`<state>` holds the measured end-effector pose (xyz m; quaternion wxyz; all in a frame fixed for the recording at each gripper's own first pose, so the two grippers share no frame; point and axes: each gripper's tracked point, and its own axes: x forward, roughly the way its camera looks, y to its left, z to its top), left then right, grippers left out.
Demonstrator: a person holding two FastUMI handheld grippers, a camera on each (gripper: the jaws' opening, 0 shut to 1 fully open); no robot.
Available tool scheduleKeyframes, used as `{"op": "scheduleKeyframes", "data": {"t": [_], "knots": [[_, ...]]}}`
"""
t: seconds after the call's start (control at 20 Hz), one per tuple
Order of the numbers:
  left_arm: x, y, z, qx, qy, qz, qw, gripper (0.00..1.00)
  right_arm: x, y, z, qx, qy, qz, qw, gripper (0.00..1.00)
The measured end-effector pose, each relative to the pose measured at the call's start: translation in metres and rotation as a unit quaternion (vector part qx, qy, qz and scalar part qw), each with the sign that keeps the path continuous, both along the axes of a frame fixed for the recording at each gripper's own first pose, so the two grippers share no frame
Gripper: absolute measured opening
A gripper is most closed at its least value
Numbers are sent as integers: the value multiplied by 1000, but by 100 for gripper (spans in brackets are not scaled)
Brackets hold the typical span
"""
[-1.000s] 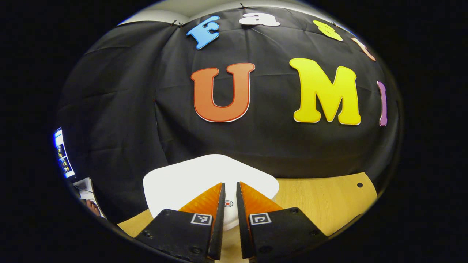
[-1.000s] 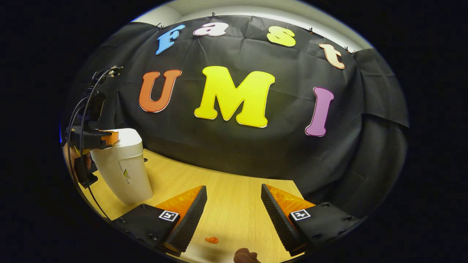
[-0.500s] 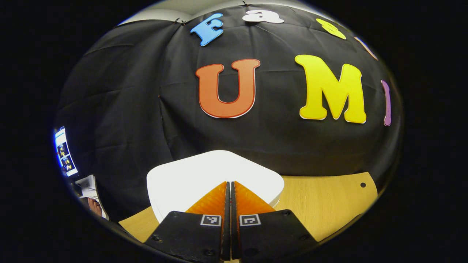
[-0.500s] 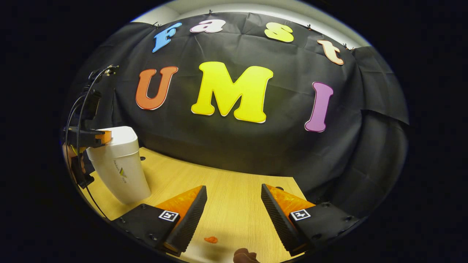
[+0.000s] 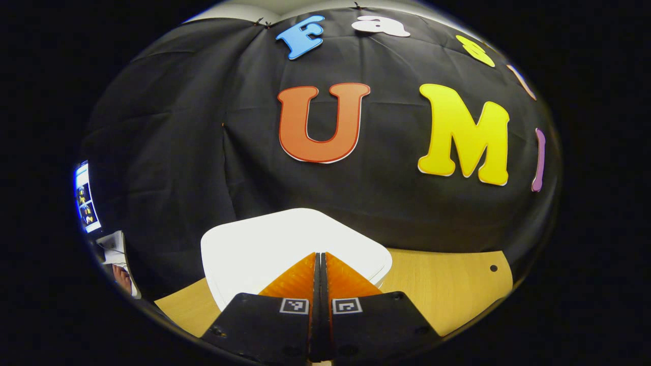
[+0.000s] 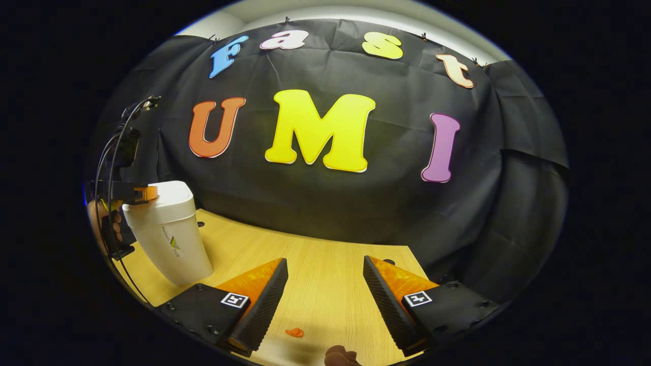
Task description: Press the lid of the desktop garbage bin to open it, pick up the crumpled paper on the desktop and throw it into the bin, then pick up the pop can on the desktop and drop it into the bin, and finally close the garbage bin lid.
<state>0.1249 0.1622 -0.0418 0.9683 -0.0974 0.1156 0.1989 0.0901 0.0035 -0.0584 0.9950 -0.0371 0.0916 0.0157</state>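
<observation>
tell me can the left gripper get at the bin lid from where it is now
Probably yes. The left gripper, fingers closed together, sits right over the white lid of the bin, with nothing between them. Actual contact can't be told.

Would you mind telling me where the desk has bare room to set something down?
Bare wood runs from the bin right to the black cloth wall, ahead of the open right gripper. The bin's lid is crowded: the shut left gripper sits over it.

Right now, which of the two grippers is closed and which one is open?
The left gripper is closed, fingers together over the white bin lid. The right gripper is open above the table.
</observation>
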Motion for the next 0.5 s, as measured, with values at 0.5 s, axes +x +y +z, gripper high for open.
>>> {"op": "scheduleKeyframes", "data": {"t": [0.5], "knots": [[8,10,65,-38,-30,6,999,31,-16,-34,4,24,-3,-9,1000,94]]}}
